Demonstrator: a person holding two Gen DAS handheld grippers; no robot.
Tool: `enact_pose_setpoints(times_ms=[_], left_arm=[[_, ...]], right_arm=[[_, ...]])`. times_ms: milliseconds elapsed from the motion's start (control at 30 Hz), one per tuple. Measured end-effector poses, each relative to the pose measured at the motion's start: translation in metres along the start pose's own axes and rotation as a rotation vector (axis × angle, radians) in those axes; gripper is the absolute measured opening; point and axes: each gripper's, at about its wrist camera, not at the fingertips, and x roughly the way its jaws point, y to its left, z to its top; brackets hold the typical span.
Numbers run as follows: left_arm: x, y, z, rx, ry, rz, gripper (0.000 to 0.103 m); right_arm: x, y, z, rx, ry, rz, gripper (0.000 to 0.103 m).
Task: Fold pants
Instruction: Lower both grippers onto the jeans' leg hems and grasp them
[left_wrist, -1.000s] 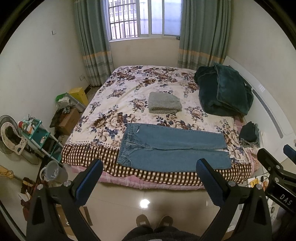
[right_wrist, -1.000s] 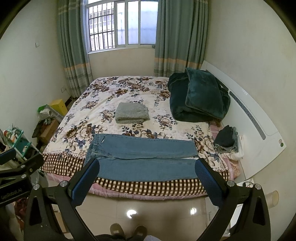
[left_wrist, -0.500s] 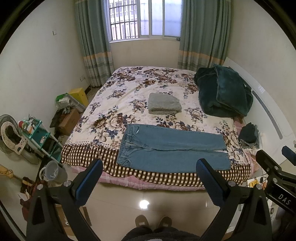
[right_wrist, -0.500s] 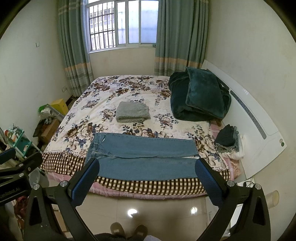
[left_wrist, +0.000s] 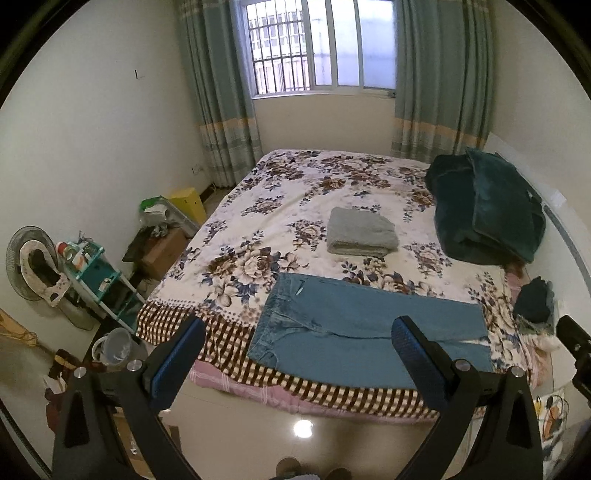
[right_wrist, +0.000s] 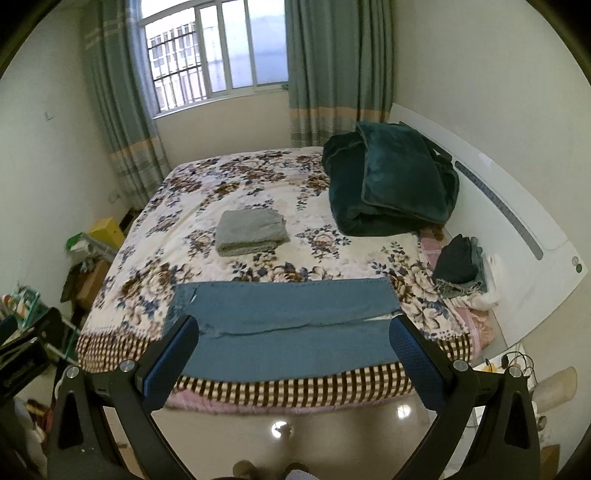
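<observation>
— Where do the pants (left_wrist: 354, 332) lie from you?

— Ahead and below, flat on the bed (left_wrist: 295, 206) along its near edge. Their long axis runs side to side, parallel to that edge. The waistband is toward the bed's near-left corner, the hems toward the near-right corner. The 2 legs lie side by side, a seam-like gap between them.

— And your jaws?

— Both spread wide, both empty. My left gripper (left_wrist: 295, 354) and right gripper (right_wrist: 293, 350) hover over the floor, short of the bed, touching nothing.

— Which is nearer what?

— In the left view the waistband sits between my fingers, so I judge the left nearer that end. In the right view the hems lie just beside my right finger, so the right is nearer them.

— Room to work?

— Beyond the pants there is bare floral cover, then a folded gray towel (right_wrist: 251, 230) mid-bed, apart from the denim. A green blanket (right_wrist: 391, 181) is piled toward the far-right corner, and dark clothes (right_wrist: 456, 258) sit at the right edge, near the hems. The near leg almost reaches the checked border, so I judge a careless tug could drag it off the edge.
</observation>
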Motion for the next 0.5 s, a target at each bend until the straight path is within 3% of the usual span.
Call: enact_pose_setpoints(times_ms=[267,367,500], left_arm=[[0.097,-0.035,0.033,0.047,0.063,0.022,0.103],[0.151,-0.050,0.051,0.059,0.104,0.029,0.103],[0.258,-0.072,0.074,0.053,0.236,0.020,0.103]], right_arm=[[0.126,-0.022,0.050,0.043,0.071,-0.074,0.103],[0.189,-0.030,0.073,0.083,0.115,-0.094,0.103],[0.294,-0.042,0.104,0.146,0.189,-0.125,0.103]])
